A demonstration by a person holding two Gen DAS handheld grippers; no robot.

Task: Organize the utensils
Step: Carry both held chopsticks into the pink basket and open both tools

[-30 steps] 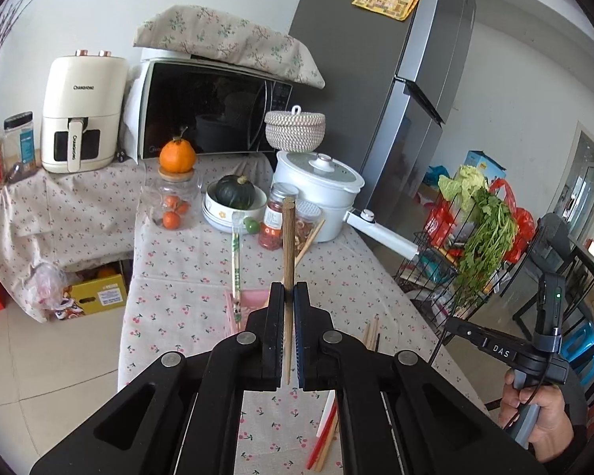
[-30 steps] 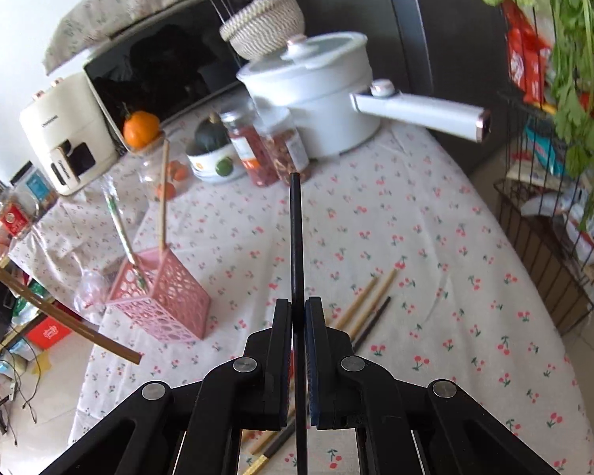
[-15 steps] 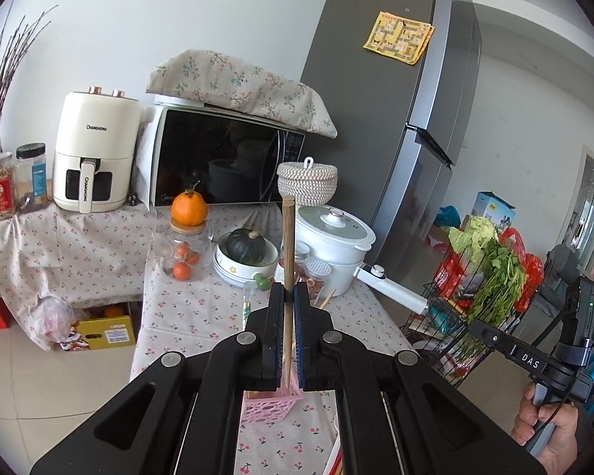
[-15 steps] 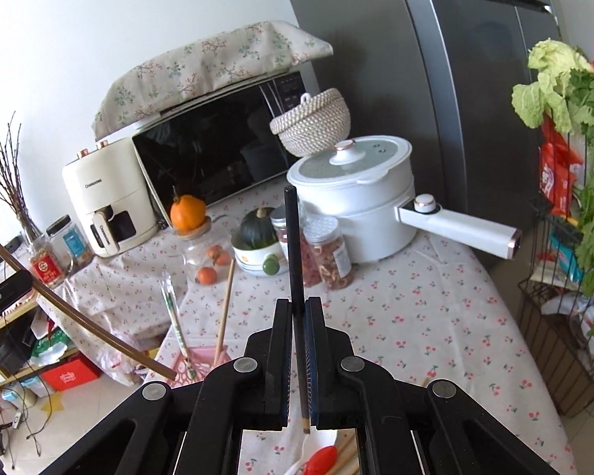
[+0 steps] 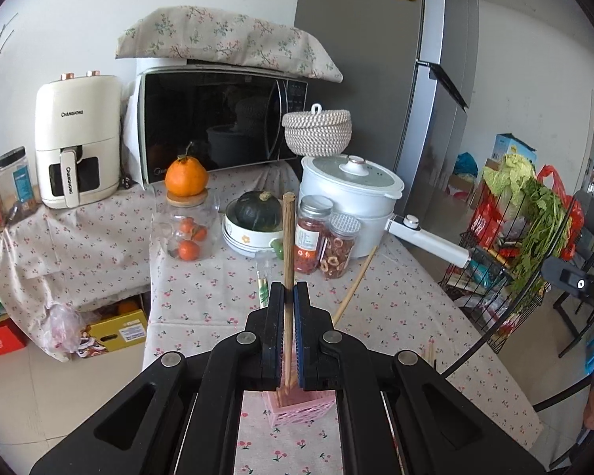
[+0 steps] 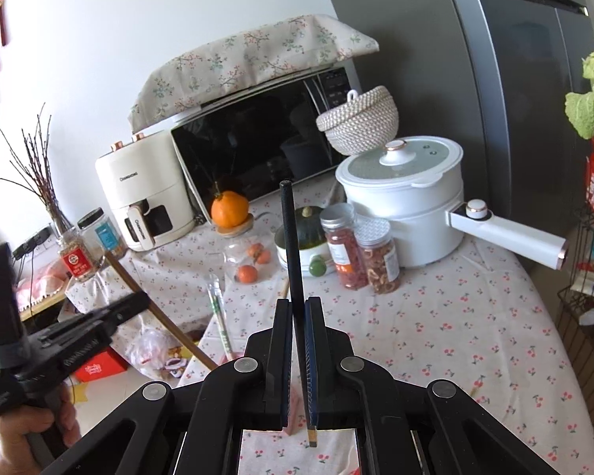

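Note:
In the left wrist view my left gripper (image 5: 289,293) is shut on a brown wooden chopstick (image 5: 288,237) that stands upright. Its lower end reaches down into the pink utensil holder (image 5: 297,413) just under the jaws. Another wooden chopstick (image 5: 354,281) leans out of the holder to the right, and a green-patterned pair (image 5: 262,289) stands in it too. Loose chopsticks (image 5: 429,352) lie on the tablecloth to the right. My right gripper (image 6: 297,304) is shut on a black chopstick (image 6: 290,245), held above the table. The left gripper (image 6: 79,336) shows at the left of that view.
A white pot (image 5: 350,206) with a long handle (image 5: 427,239), two spice jars (image 5: 324,237), a bowl with a squash (image 5: 253,221) and a glass jar topped by an orange (image 5: 186,221) crowd the far table. A wire rack with greens (image 5: 534,229) stands to the right.
The left gripper carried its brown chopstick over the pink holder, which now sits right under the jaws. The right gripper rose with the black chopstick, and the loose chopsticks left its view.

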